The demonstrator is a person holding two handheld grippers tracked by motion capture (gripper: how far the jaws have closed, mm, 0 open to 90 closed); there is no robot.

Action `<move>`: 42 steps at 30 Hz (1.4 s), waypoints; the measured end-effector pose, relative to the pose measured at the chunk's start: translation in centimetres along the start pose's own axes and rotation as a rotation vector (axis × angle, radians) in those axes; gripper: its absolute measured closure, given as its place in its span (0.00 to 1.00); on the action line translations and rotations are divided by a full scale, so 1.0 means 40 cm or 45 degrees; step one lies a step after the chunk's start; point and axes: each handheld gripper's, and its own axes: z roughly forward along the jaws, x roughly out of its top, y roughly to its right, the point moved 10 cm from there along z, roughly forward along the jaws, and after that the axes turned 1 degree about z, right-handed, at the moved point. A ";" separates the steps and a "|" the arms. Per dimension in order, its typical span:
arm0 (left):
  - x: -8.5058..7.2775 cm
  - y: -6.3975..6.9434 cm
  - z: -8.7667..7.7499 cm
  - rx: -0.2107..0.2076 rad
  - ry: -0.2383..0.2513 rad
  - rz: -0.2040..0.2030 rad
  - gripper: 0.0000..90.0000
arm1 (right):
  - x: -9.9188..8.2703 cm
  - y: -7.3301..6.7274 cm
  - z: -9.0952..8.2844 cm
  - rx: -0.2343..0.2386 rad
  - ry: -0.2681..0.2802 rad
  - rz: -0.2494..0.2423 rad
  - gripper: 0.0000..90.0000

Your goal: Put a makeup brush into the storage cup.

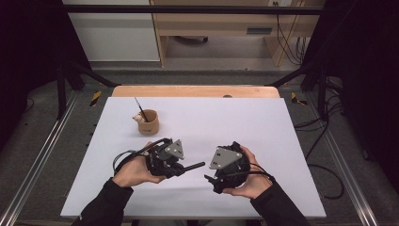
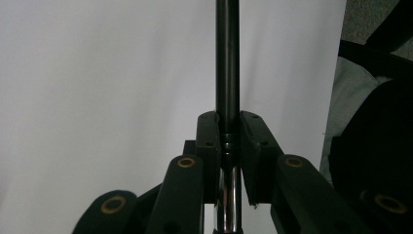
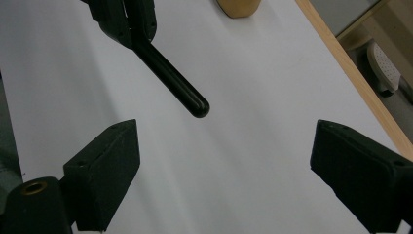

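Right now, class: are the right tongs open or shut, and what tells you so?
Open. In the right gripper view the right tongs have their two pads far apart over the white table, nothing between them; the black handle ends just ahead.

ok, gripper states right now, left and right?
Left gripper: shut on the black pen.
Right gripper: open, holding nothing.

Open white table surface [image 1: 263, 127] across the whole right half and along the near edge, with nothing to block a pass there. Only one standing obstacle, a small wooden cup [image 1: 148, 126] with a brush in it, at the far left, well apart from both hands. Narrow gap between the left gripper [image 1: 181, 168] and the right gripper [image 1: 209, 178], partly crossed by the black rod [image 3: 170, 78] sticking out toward the wide-spread right jaws.
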 end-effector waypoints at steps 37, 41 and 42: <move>0.037 0.020 0.015 -0.082 -0.034 0.007 0.88 | 0.010 -0.063 0.033 0.072 -0.095 -0.324 0.45; 0.037 0.021 0.018 -0.088 -0.047 0.006 0.88 | 0.011 -0.068 0.036 0.075 -0.098 -0.358 0.49; 0.037 0.023 0.019 -0.089 -0.048 -0.002 0.88 | 0.012 -0.069 0.039 0.074 -0.094 -0.378 0.50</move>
